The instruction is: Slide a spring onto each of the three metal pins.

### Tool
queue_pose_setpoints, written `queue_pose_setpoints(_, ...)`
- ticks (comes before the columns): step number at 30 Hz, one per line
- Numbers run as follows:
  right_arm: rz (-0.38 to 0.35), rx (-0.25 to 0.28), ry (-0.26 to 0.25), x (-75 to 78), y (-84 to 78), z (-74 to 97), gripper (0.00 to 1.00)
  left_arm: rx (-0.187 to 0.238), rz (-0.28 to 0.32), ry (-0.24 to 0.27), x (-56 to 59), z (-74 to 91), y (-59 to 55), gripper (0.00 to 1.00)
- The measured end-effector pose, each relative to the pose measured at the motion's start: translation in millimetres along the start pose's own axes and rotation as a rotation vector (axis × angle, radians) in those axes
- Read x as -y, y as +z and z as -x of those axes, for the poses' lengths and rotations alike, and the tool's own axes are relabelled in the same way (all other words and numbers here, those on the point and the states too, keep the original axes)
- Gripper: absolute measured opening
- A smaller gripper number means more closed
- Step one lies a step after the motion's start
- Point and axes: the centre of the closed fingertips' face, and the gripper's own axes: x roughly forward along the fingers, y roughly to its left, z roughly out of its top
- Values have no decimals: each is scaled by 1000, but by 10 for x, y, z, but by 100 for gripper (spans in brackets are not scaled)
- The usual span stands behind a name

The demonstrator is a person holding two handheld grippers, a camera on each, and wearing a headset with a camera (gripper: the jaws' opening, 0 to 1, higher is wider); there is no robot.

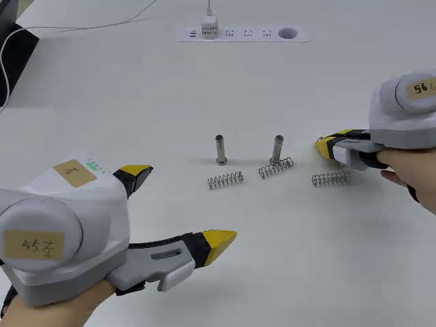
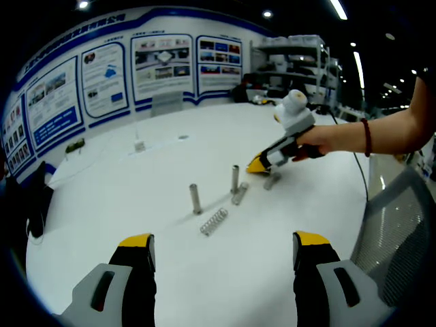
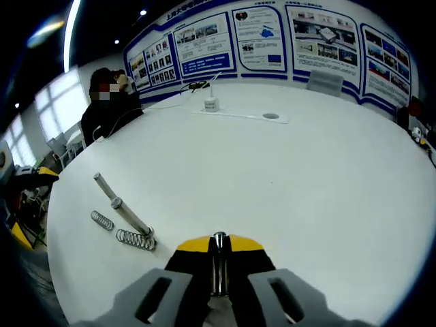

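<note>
Your right claw point(image 1: 328, 146) is clamped on the third pin point(image 3: 219, 269), which shows between its yellow tips in the right gripper view. This claw sits low over the table point(image 1: 136, 95), at the right end of the row. Your left claw point(image 1: 178, 204) is spread wide with nothing in it, near you and left of the work.

The left pin point(image 1: 220, 150) and the right pin point(image 1: 277, 148) stand upright on their bases in the middle. Three springs lie on their sides just nearer than the pins. The left spring point(image 1: 225, 180) is by the left pin's foot, and the middle spring point(image 1: 276, 167) is touching or almost touching the right pin's foot. The right spring point(image 1: 332, 178) lies just near of your right claw's tips.

The pins look like solid steel: stiff, smooth, and likely to tip if nudged, so take them by the shank. The springs are light, thin wire coils that will probably roll and squash. A gentle grip across the middle coils should suit, leaving one end free to meet a pin top. The left spring lies closest to your open claw, just far and right of it.
</note>
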Motion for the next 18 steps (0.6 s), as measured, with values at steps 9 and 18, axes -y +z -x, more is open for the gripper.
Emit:
queue_pose_setpoints(9,-36,36,-13,-11,64,163,9,20,-6,3,-4,23,66,84)
queue_pose_setpoints(18,-34,67,-24,-57,118,321,9,43,-7,7,-4,60,126,84)
